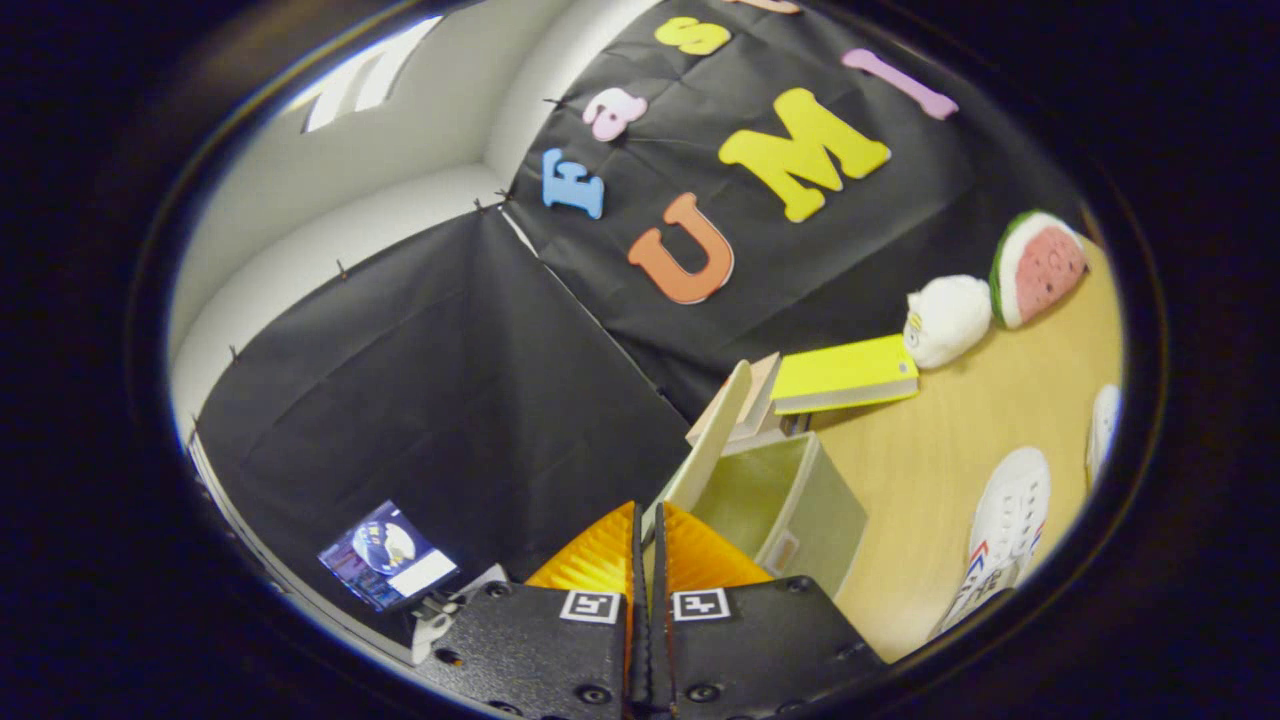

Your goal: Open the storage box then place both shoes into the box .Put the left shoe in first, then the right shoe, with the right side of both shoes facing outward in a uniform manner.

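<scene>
While the gripper [648, 530] has its jaws clamped on the lid [708, 445], already raised above the storage box [800, 505], swing it fully back before letting go. Both shoes, one [1005, 530] near and one [1103, 425] farther right, wait on the surface [950, 450].

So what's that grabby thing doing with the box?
A hand-held gripper is pinching the edge of the storage box's lid and has it swung up. The green storage box stands open on the wooden table. Both white shoes lie on the table beyond the box, not yet inside.
</scene>
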`<state>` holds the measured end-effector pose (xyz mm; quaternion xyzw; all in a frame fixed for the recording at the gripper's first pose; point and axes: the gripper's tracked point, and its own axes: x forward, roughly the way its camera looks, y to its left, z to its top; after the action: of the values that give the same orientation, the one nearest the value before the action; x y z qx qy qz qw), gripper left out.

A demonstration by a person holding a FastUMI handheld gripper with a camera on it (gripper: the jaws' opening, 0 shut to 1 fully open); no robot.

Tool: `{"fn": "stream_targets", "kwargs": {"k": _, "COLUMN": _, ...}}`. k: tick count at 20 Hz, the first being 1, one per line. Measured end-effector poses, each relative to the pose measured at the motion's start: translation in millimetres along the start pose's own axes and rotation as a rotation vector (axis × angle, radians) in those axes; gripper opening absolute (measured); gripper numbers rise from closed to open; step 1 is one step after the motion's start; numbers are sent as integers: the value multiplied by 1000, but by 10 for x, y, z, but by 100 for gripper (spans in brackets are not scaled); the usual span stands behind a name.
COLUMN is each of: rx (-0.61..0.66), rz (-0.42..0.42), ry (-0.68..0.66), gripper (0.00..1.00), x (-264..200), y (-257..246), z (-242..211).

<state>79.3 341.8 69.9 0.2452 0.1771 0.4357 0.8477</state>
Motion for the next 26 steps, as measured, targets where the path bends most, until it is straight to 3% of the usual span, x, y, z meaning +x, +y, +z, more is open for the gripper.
{"fn": "stream_targets", "kwargs": {"k": 4, "rx": -241, "rz": -69, "ry": -60, "gripper": 5, "x": 330, "y": 562, "z": 281}}
{"fn": "stream_targets", "kwargs": {"k": 9, "rx": -305, "rz": 70, "ry": 23, "gripper": 5, "x": 911, "y": 1405, "z": 7}}
{"fn": "stream_targets", "kwargs": {"k": 14, "rx": -376, "rz": 29, "ry": 19, "gripper": 6, "x": 952, "y": 1314, "z": -65}}
{"fn": "stream_targets", "kwargs": {"k": 18, "rx": -342, "rz": -48, "ry": -10, "gripper": 75, "x": 576, "y": 667, "z": -138}}
{"fn": "stream_targets", "kwargs": {"k": 19, "rx": -321, "rz": -54, "ry": -7, "gripper": 84, "x": 448, "y": 492, "z": -186}}
{"fn": "stream_targets", "kwargs": {"k": 21, "rx": -252, "rz": -60, "ry": 24, "gripper": 95, "x": 225, "y": 125, "z": -335}}
{"fn": "stream_targets", "kwargs": {"k": 24, "rx": -65, "rz": -18, "ry": 89, "gripper": 99, "x": -69, "y": -346, "z": -635}}
{"fn": "stream_targets", "kwargs": {"k": 26, "rx": 143, "rz": 31, "ry": 140, "gripper": 99, "x": -194, "y": -578, "z": -852}}
